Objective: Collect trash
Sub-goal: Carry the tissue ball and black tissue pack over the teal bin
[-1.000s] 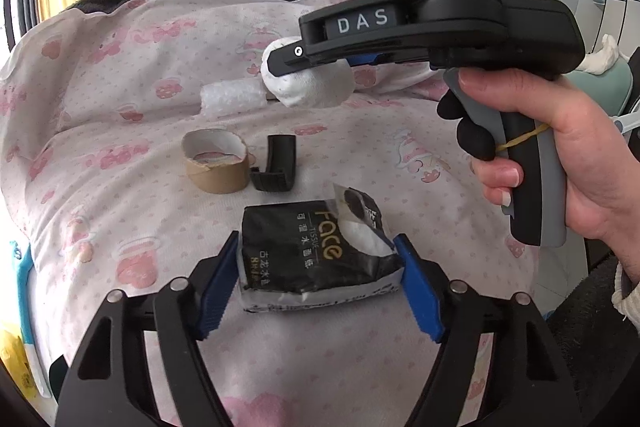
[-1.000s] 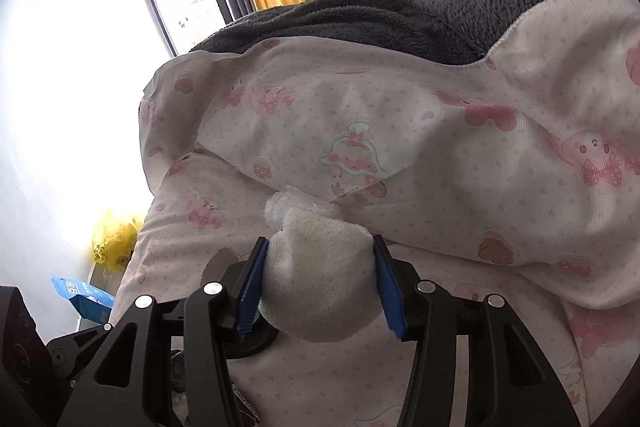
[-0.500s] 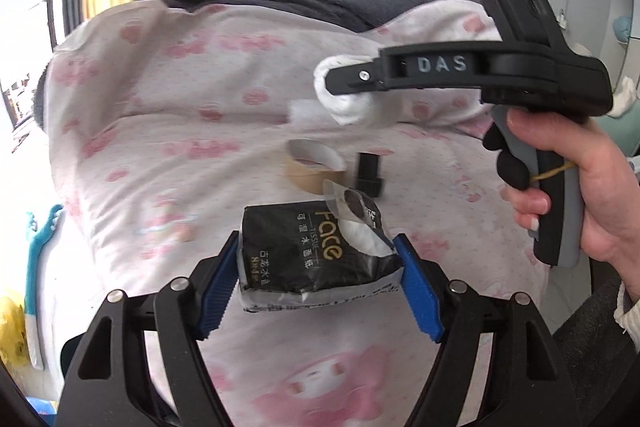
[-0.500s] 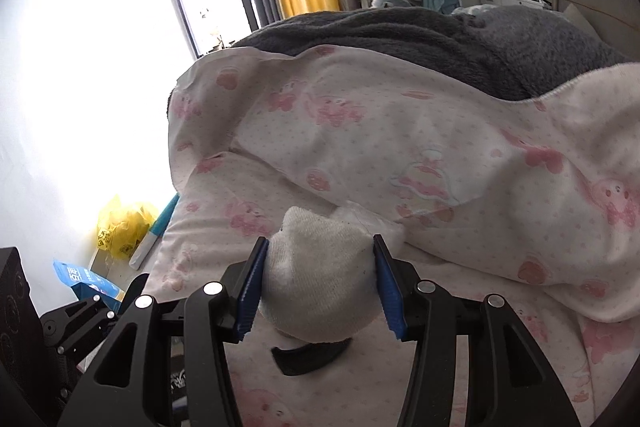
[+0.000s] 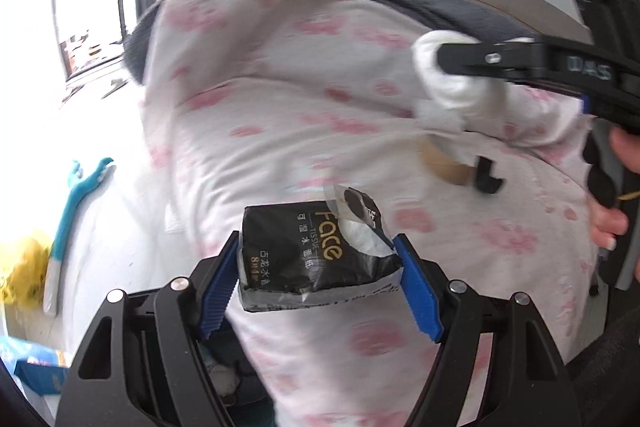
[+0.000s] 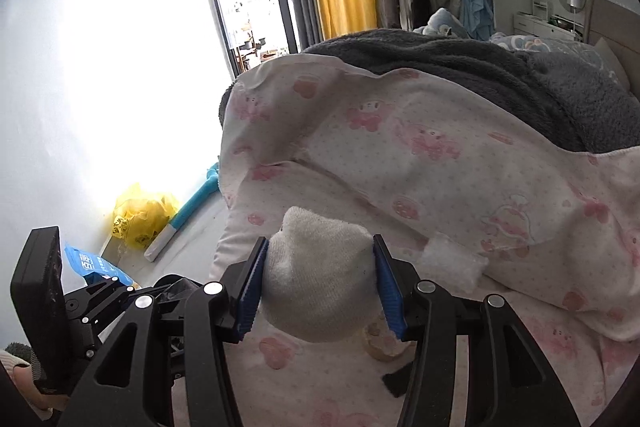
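1. Gripping an opened black tissue pack (image 5: pixel 316 251), the left gripper (image 5: pixel 318 281) has its blue fingers (image 5: pixel 218 291) clamped on both ends, above the pink-print bed (image 5: pixel 320 107). A tape roll (image 5: pixel 442 163) and a black clip (image 5: pixel 486 179) lie on the bed beyond. Keep the squeeze even so the torn flap holds.

2. Clamped on a white cloth wad (image 6: pixel 320 291), the right gripper (image 6: pixel 318 291) points toward the yellow bag (image 6: pixel 140 215) on the floor, probably the drop spot. Carry both low and steady.
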Demonstrator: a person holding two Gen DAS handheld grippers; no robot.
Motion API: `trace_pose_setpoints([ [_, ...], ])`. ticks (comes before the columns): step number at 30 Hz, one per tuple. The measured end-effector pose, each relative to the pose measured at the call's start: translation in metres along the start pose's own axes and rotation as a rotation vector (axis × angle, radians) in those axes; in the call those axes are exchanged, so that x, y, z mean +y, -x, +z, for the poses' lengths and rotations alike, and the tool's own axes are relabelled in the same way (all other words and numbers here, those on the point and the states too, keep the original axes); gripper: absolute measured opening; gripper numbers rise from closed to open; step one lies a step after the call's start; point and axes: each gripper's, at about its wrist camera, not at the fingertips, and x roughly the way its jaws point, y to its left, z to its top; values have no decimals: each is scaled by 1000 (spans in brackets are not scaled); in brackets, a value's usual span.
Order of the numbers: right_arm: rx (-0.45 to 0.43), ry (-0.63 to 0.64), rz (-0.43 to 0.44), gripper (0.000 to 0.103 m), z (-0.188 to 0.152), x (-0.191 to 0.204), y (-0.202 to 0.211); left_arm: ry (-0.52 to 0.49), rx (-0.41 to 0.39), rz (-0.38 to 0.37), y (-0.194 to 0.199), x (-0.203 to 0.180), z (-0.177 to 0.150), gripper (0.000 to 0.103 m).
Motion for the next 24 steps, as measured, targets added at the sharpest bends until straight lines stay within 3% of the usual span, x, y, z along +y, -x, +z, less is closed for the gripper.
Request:
trace_pose_setpoints([
  [15, -4, 77, 110, 52, 16, 92, -17, 147, 115, 159, 2, 103, -48, 76],
  [24, 38, 133, 165, 52, 12, 150, -41, 212, 214, 195, 3, 148, -80, 76],
])
